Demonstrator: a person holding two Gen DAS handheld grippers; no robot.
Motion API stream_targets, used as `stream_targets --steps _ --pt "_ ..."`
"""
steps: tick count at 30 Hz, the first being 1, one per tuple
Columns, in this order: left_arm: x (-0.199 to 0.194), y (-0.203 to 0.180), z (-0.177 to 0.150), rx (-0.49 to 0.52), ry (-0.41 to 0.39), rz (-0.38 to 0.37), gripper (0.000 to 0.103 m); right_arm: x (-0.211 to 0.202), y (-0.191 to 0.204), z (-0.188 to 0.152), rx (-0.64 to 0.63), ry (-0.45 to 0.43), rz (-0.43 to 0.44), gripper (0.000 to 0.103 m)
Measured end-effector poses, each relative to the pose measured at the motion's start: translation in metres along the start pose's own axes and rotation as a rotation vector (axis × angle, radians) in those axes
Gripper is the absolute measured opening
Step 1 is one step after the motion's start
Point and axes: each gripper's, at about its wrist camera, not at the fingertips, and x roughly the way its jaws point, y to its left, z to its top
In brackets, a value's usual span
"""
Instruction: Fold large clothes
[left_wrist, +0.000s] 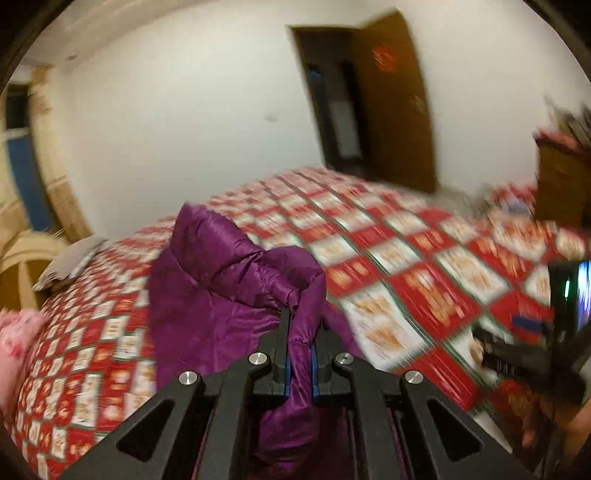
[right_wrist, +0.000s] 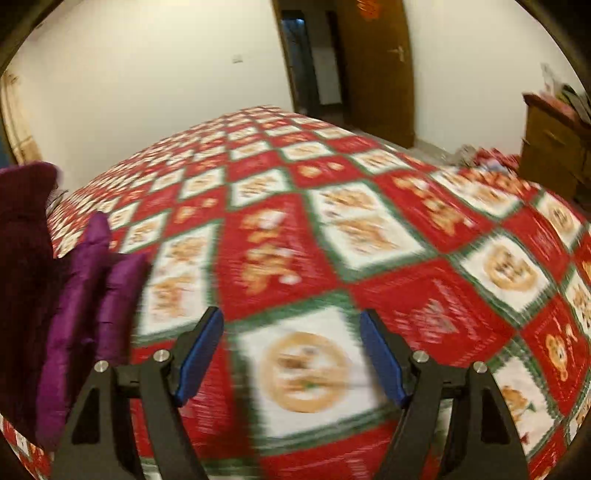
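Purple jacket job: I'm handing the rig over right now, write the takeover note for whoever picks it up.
Left gripper: shut on a fold of the purple puffer jacket, lifting it off the bed.
Right gripper: open, nothing between its jaws, above the red patterned bedspread.
The jacket is bunched on the left part of the bed; its edge shows at the left of the right wrist view.
Done: one grip taken. No neat fold is visible.
Left: grab a second point with the right gripper, spread the jacket flat, fold it.
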Motion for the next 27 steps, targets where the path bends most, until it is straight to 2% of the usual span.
stream_targets --steps 2,5,7,10,12,13,14,15,16,18,20,23,27 --pt "0.015 -0.028 -0.015 0.062 0.043 -0.026 0.006 0.002 -0.009 -0.003 0.008 0.012 0.002 0.079" --pt "0.026 -0.057 -0.039 0.170 0.071 -0.015 0.007 0.004 -0.017 -0.007 0.013 0.012 0.011 0.079" --pt "0.024 -0.066 -0.045 0.208 0.067 0.001 0.010 0.004 -0.014 -0.008 0.001 0.001 0.012 0.082" --pt "0.015 -0.067 -0.043 0.244 0.068 -0.013 0.017 0.010 -0.008 -0.005 -0.012 -0.001 0.026 0.082" --pt "0.000 -0.069 -0.040 0.285 0.051 0.011 0.028 0.012 -0.005 -0.003 -0.020 0.003 0.031 0.082" --pt "-0.008 -0.070 -0.039 0.291 0.040 0.014 0.051 0.012 -0.004 0.000 -0.021 0.006 0.035 0.082" --pt "-0.016 -0.071 -0.037 0.292 0.024 0.011 0.078 0.012 -0.004 0.002 -0.022 0.006 0.035 0.082" --pt "-0.026 -0.070 -0.035 0.288 -0.004 0.010 0.087 0.013 -0.003 0.004 -0.024 0.003 0.029 0.082" --pt "-0.041 -0.067 -0.033 0.279 -0.051 0.007 0.094 0.011 -0.002 0.007 -0.029 -0.002 0.020 0.082" --pt "-0.057 -0.062 -0.029 0.271 -0.078 0.003 0.095 0.006 0.001 0.017 -0.042 -0.016 0.006 0.082" --pt "-0.064 -0.046 -0.025 0.236 -0.074 0.005 0.095 -0.002 0.009 0.031 -0.063 -0.030 0.001 0.082" --pt "-0.050 0.004 -0.018 0.120 -0.027 0.131 0.095 -0.017 0.038 0.060 -0.112 -0.049 0.030 0.075" --pt "-0.004 0.103 -0.007 -0.135 0.129 0.392 0.095 -0.041 0.109 0.098 -0.222 -0.056 0.093 0.066"
